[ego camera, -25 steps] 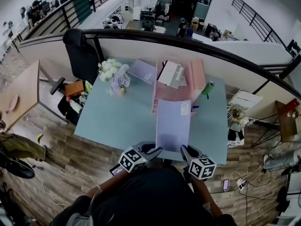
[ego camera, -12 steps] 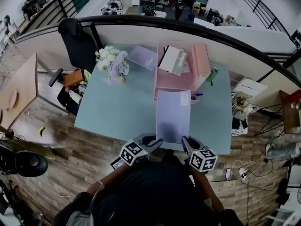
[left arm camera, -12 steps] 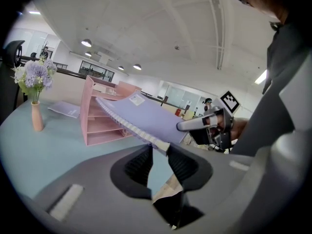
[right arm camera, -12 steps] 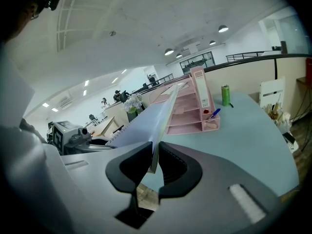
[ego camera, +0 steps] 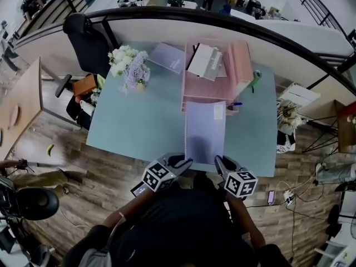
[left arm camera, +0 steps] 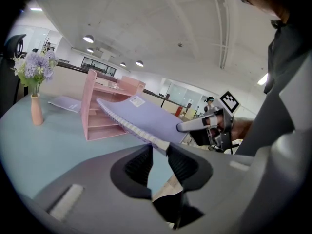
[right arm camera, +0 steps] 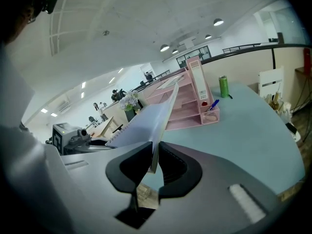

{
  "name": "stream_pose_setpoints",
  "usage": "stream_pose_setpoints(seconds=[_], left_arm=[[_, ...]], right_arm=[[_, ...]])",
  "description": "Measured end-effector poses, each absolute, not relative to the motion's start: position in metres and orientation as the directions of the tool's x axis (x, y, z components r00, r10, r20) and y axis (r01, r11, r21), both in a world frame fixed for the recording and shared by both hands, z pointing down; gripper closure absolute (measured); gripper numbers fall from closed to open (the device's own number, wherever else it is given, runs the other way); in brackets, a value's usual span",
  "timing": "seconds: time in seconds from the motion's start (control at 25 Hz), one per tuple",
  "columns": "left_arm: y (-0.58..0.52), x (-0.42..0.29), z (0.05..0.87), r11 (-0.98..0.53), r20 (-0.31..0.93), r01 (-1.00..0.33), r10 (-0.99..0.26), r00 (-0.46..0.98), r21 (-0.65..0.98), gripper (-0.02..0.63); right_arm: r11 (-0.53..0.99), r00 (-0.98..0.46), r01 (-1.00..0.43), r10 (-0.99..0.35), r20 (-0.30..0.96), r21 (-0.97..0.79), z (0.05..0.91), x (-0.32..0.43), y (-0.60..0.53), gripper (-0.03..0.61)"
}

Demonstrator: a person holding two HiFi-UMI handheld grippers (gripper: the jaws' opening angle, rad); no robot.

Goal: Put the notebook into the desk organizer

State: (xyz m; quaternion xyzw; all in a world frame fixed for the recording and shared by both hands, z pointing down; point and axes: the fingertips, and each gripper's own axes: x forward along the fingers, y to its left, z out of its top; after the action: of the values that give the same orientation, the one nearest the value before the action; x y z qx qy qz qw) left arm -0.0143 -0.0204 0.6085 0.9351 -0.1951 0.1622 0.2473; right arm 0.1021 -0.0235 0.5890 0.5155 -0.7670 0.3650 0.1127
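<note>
Little has changed from a second ago. Both grippers still clamp the near edge of the lilac spiral-bound notebook (ego camera: 204, 131), and its far edge still lies over the front of the pink desk organizer (ego camera: 236, 65). The head view has only drifted a little over the desk.

The left gripper (ego camera: 186, 161) is shut tight on the near left corner, at the spiral binding. The right gripper (ego camera: 218, 160) is shut tight on the near right corner. The two point forward and slightly down, side by side just off the near edge of the pale blue-green table (ego camera: 133, 121).

The notebook is held clear of the table, slanting up from the jaws to the organizer. A small white label sits near its far right corner.

Farther left stands a vase of white and lilac flowers (ego camera: 130, 71). Beyond it a second lilac notebook (ego camera: 168, 57) lies flat, and a green can (ego camera: 255, 81) stands right of the organizer.
</note>
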Motion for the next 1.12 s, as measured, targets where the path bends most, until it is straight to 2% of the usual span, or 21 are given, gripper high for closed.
stream_pose_setpoints(seconds=[0.56,0.8,1.12], left_arm=[[-0.042,-0.008,0.615,-0.795,0.424,-0.468,-0.297,0.855,0.385,0.459],[-0.035,-0.005,0.598,-0.829,0.401,-0.452,-0.311,0.862,0.330,0.459],[-0.040,-0.006,0.608,-0.819,0.410,-0.470,-0.324,0.853,0.329,0.459]], right_arm=[[0.191,-0.458,-0.860,-0.699,0.549,-0.474,0.604,0.108,-0.044,0.534],[0.256,-0.457,-0.871,-0.733,0.504,-0.419,0.586,0.105,-0.036,0.535],[0.223,-0.480,-0.844,-0.720,0.501,-0.488,0.604,0.106,-0.041,0.537]])
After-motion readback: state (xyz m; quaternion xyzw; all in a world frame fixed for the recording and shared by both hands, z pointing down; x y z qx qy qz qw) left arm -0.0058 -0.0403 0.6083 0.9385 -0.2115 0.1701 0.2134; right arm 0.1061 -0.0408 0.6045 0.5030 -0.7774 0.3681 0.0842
